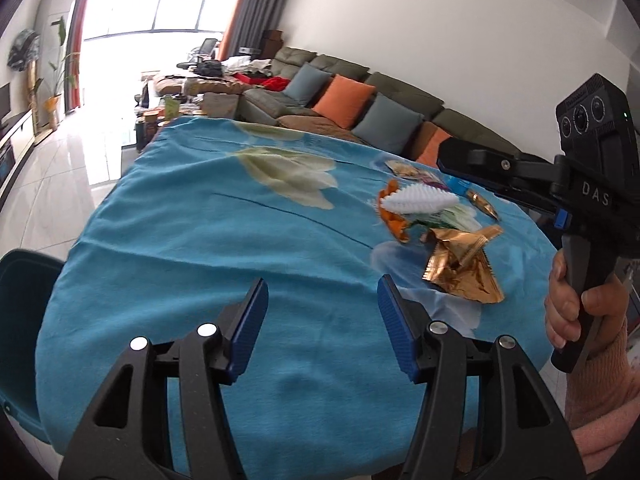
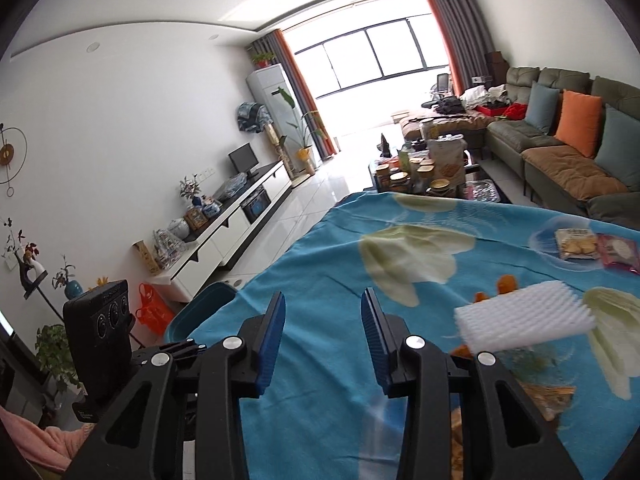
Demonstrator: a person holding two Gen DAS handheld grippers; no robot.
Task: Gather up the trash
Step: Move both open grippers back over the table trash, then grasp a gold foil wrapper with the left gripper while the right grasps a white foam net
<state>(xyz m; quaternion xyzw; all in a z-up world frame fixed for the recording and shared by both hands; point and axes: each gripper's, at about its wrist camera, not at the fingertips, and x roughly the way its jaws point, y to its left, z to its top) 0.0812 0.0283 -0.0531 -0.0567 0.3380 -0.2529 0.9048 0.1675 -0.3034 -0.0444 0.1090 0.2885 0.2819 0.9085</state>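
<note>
Both sets of jaws hang released and empty over the blue flowered tablecloth (image 1: 192,208).

My left gripper (image 1: 323,326) and right gripper (image 2: 323,342) hold nothing between their blue pads. I see the trash ahead on the cloth: a crumpled gold foil wrapper (image 1: 464,264), orange peel scraps (image 1: 390,222) and a white ridged foam sheet (image 2: 524,314). A dark teal plastic bin (image 1: 20,320) sits beside the table's left edge.
</note>
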